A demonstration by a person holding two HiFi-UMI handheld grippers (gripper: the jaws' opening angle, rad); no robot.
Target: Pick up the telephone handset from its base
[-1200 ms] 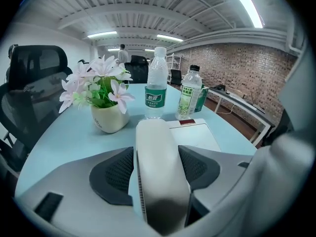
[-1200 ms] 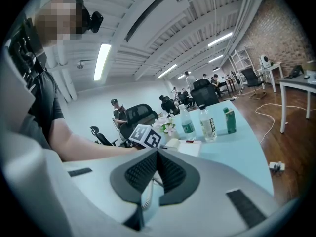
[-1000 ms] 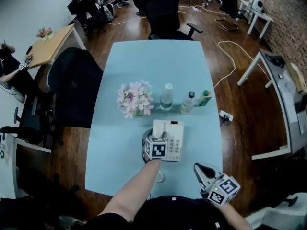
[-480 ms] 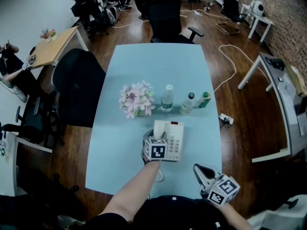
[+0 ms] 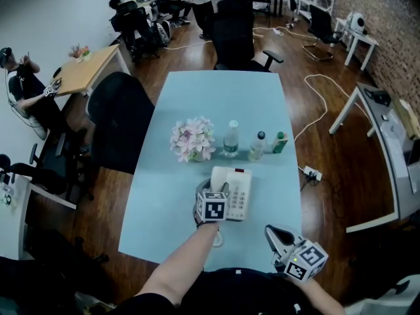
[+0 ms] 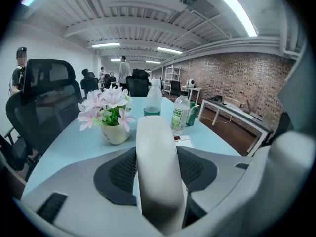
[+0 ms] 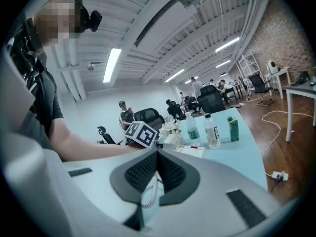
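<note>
The white telephone base [image 5: 239,192] sits on the light blue table [image 5: 216,104], near the front. My left gripper [image 5: 214,190] is over the base's left side. Its pads are shut on the white handset [image 6: 155,172], which runs upright between them in the left gripper view. A coiled cord [image 7: 148,195] hangs down from the handset toward the table's front edge. Low at the right my right gripper [image 5: 274,232] hangs apart from the telephone, jaws shut and empty. In the right gripper view it [image 7: 157,154] points toward the base [image 7: 191,151].
Behind the telephone stand a pot of pink flowers [image 5: 192,138], two clear bottles [image 5: 231,138] [image 5: 258,144] and a green carton [image 5: 280,142]. Black office chairs stand at the table's left [image 5: 121,120] and far end [image 5: 239,38]. People sit at desks far left.
My left gripper has risen a little with the handset in it. The right gripper has barely moved. The head view has tilted slightly.
</note>
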